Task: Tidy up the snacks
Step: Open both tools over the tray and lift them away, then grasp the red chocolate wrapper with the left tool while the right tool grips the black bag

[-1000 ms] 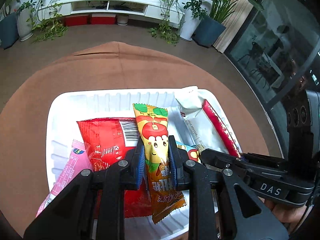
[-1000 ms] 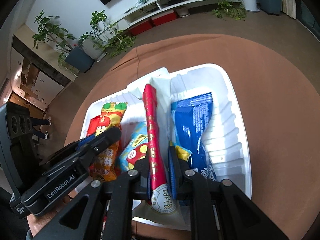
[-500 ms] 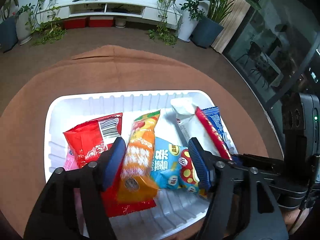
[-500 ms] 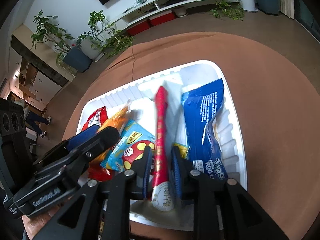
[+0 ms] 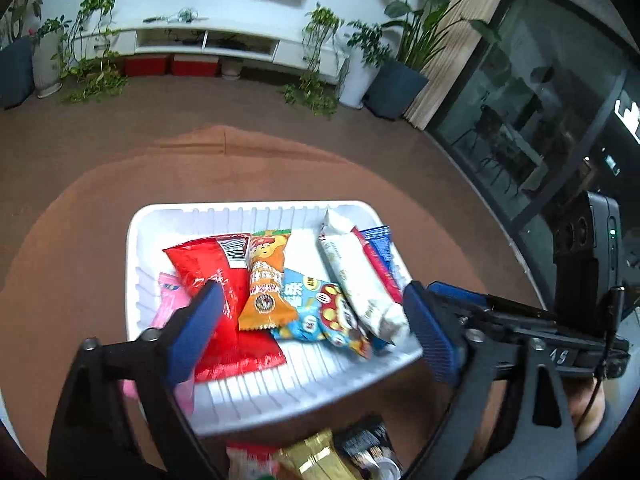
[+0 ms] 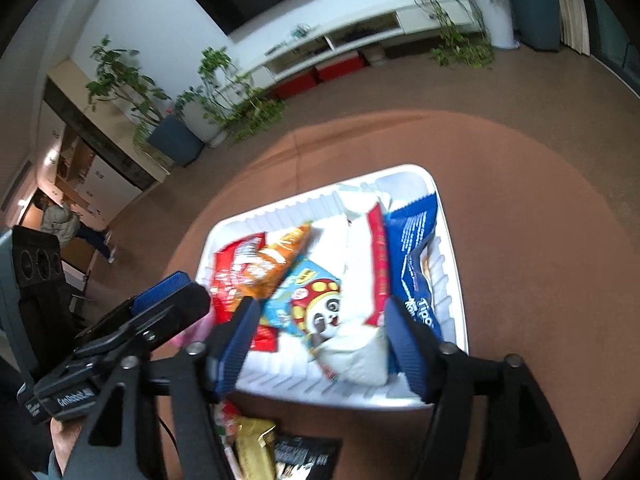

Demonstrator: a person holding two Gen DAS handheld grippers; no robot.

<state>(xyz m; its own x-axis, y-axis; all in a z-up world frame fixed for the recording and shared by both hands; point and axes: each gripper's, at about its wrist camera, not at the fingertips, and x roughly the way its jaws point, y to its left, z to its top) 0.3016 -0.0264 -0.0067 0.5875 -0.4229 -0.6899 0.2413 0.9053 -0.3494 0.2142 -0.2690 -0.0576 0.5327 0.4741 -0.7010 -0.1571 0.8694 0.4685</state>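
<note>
Since a second ago, both tools pulled back and spread wide; orange packet and red-striped white packet let go, now lying in the tray.

Round brown table (image 5: pixel 120 200), with the white tray (image 5: pixel 280 210) on it near the front edge. Inside the tray, from its left wall: pink packet (image 5: pixel 172 296), partly under the red bag (image 5: pixel 212 268); orange packet (image 5: pixel 266 284) overlapping the red bag's right side; light blue cartoon packet (image 6: pixel 308 296) in the middle, against the orange one; long white packet with a red stripe (image 5: pixel 356 276) right of it; dark blue packet (image 6: pixel 412 248) along the tray's right wall.

Left gripper (image 5: pixel 316 328) released, jaws far apart, nothing between them, raised over the tray's near edge. Right gripper (image 6: pixel 320 344) likewise released and bare, over the tray's near edge.

On the table just in front of the tray: gold packet (image 6: pixel 256 448) and black packet (image 6: pixel 304 456), touching.
</note>
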